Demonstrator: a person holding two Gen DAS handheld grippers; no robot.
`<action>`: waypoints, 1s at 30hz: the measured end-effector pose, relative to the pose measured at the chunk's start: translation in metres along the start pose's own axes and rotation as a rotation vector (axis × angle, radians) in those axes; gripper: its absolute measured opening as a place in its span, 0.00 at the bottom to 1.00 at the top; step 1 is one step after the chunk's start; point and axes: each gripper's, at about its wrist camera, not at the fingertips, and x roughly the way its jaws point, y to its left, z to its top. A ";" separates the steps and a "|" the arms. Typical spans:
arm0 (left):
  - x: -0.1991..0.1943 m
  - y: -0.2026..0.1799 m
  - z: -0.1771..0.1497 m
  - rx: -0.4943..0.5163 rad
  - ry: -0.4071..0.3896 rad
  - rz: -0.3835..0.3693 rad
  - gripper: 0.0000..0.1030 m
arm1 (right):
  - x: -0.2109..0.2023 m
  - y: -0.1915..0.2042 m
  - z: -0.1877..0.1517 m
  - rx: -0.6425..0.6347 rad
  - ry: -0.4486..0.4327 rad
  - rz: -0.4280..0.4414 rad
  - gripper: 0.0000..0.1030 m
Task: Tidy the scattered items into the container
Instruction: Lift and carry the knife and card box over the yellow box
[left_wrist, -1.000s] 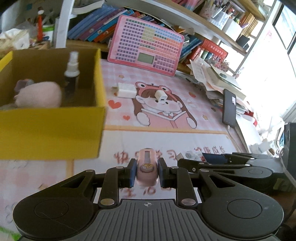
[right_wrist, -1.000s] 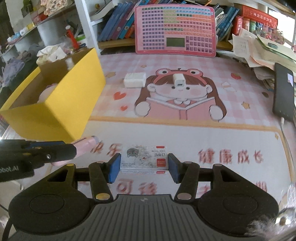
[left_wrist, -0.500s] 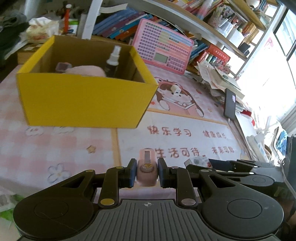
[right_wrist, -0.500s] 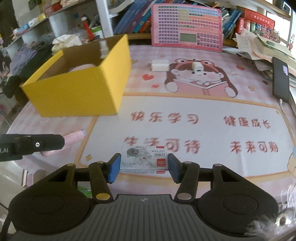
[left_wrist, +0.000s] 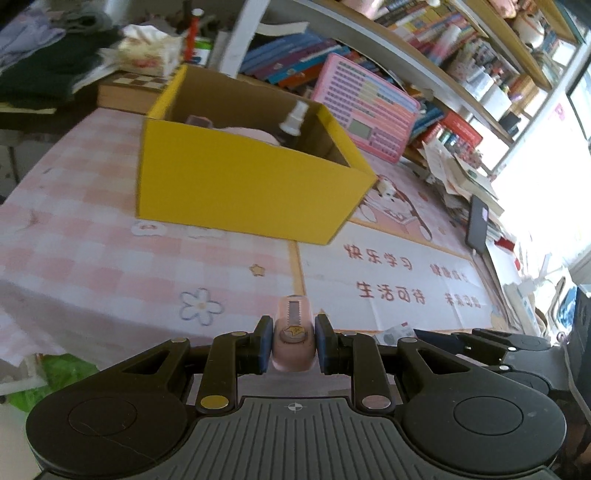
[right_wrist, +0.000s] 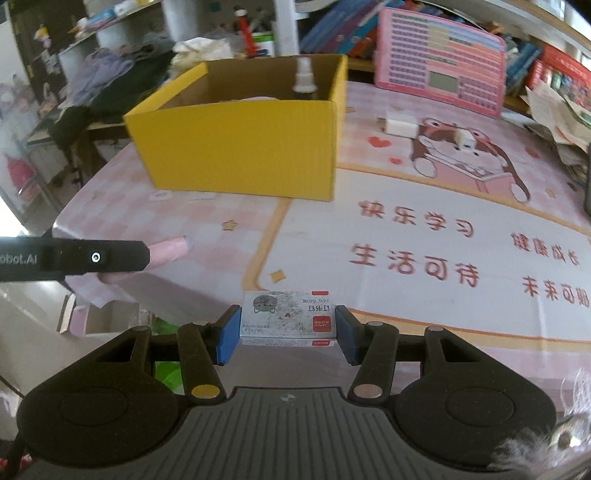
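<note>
My left gripper (left_wrist: 293, 338) is shut on a pink utility knife (left_wrist: 293, 334), held above the near table edge, well in front of the yellow box (left_wrist: 240, 184). My right gripper (right_wrist: 288, 326) is shut on a small staple box (right_wrist: 288, 319) with a cat picture, also above the near edge. The yellow box (right_wrist: 240, 147) holds a spray bottle (right_wrist: 303, 79) and a pink soft item (left_wrist: 247, 132). A white charger (right_wrist: 400, 123) and a small white plug (right_wrist: 464, 139) lie on the mat right of the box. The left gripper and the knife tip (right_wrist: 170, 251) show at the left of the right wrist view.
A pink keyboard toy (right_wrist: 441, 85) leans against the bookshelf behind the mat. A black phone (left_wrist: 477, 221) lies at the right beside stacked papers (left_wrist: 458, 173). Clothes and tissues (right_wrist: 199, 50) sit behind the box. The right gripper (left_wrist: 480, 343) is close to my left one.
Both grippers have pulled back and up from the mat with their items still held. The yellow box now sits farther ahead, and the view has swung left.
</note>
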 end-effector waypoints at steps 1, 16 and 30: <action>-0.002 0.003 0.001 -0.007 -0.006 0.005 0.22 | 0.000 0.003 0.001 -0.008 -0.003 0.003 0.50; -0.028 0.027 0.028 -0.069 -0.130 0.038 0.22 | 0.011 0.029 0.030 -0.114 -0.054 0.069 0.50; -0.010 0.012 0.109 -0.025 -0.289 0.070 0.22 | 0.009 0.012 0.134 -0.177 -0.269 0.101 0.50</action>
